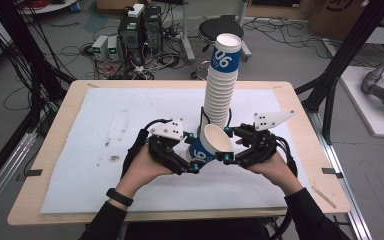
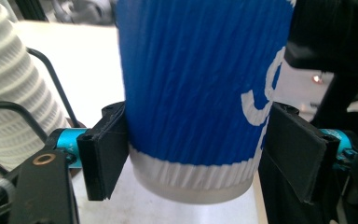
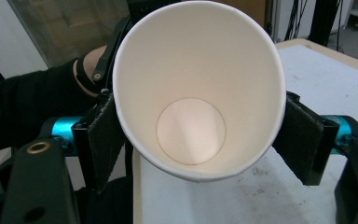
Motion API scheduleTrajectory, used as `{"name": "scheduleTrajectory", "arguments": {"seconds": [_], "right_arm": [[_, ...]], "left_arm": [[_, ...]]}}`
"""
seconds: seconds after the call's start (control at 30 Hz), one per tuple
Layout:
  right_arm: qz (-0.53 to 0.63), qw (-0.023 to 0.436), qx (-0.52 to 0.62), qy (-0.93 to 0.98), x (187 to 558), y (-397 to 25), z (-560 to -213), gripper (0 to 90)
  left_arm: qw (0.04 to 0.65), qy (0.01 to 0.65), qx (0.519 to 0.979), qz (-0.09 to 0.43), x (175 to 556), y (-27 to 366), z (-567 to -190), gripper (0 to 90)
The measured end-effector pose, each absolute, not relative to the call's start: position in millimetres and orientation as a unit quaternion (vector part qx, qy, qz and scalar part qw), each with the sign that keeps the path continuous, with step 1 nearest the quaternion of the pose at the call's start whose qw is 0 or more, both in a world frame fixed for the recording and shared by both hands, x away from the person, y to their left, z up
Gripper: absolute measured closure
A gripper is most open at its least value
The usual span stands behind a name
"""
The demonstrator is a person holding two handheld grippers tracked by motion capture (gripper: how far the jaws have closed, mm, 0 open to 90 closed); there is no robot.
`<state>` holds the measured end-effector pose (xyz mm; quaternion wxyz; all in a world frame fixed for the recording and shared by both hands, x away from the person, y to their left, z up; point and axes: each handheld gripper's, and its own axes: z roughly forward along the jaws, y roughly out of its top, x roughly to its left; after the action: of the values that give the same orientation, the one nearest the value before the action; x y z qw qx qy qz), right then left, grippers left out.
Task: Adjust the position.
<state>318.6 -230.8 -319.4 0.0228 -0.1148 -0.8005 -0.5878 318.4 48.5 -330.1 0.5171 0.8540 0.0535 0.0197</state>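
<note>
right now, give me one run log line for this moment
left tool: shut on loose cup near base | right tool: jaws at cup mouth, grip unclear | cup: tilted, mouth toward right tool | cup stack: upright behind

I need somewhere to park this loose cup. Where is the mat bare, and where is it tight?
Free: the white mat left of the left gripper, and the strip right of the right gripper. Crowded: the middle, where both grippers flank the cup just before the cup stack.
</note>
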Motion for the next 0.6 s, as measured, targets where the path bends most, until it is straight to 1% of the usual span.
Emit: {"name": "scheduleTrajectory", "arguments": {"seconds": [0.07, 0.13, 0.17, 0.23, 0.27, 0.37, 0.43, 0.47, 0.5, 0.53, 0.57, 0.6], "right_arm": [[-0.569, 0.012, -0.109, -0.815, 317, -228, -317, 23.4], [-0.559, 0.007, -0.104, -0.823, 315, -226, -315, 23.3], [-0.556, 0.008, -0.103, -0.825, 314, -225, -314, 23.2], [-0.555, 0.006, -0.102, -0.826, 313, -225, -313, 22.3], [-0.557, 0.003, -0.103, -0.824, 312, -224, -313, 19.9], [-0.575, 0.007, -0.108, -0.811, 313, -225, -315, 18.3], [-0.587, 0.015, -0.114, -0.802, 314, -227, -316, 18.1], [-0.593, 0.020, -0.117, -0.796, 315, -227, -317, 18.2], [-0.599, 0.024, -0.115, -0.792, 315, -228, -317, 18.1], [-0.603, 0.026, -0.118, -0.789, 315, -228, -318, 18.1], [-0.608, 0.028, -0.120, -0.784, 315, -228, -318, 18.1], [-0.613, 0.028, -0.119, -0.781, 315, -228, -319, 18.1]], "left_arm": [[0.506, 0.052, 0.861, 0.021, 317, 45, -331, 23.3], [0.488, 0.048, 0.871, 0.022, 317, 40, -334, 26.0], [0.488, 0.048, 0.871, 0.022, 317, 40, -334, 29.2], [0.488, 0.044, 0.871, 0.024, 316, 38, -336, 29.4], [0.490, 0.044, 0.870, 0.023, 316, 38, -336, 29.4], [0.509, 0.045, 0.859, 0.022, 317, 39, -337, 29.5], [0.534, 0.048, 0.844, 0.019, 319, 42, -338, 29.6], [0.534, 0.048, 0.844, 0.019, 319, 42, -338, 29.7], [0.558, 0.055, 0.828, 0.012, 320, 45, -340, 29.7], [0.558, 0.055, 0.828, 0.012, 320, 45, -340, 29.8], [0.578, 0.061, 0.814, 0.008, 321, 47, -342, 29.8], [0.584, 0.061, 0.809, 0.006, 321, 47, -342, 29.8]]}}
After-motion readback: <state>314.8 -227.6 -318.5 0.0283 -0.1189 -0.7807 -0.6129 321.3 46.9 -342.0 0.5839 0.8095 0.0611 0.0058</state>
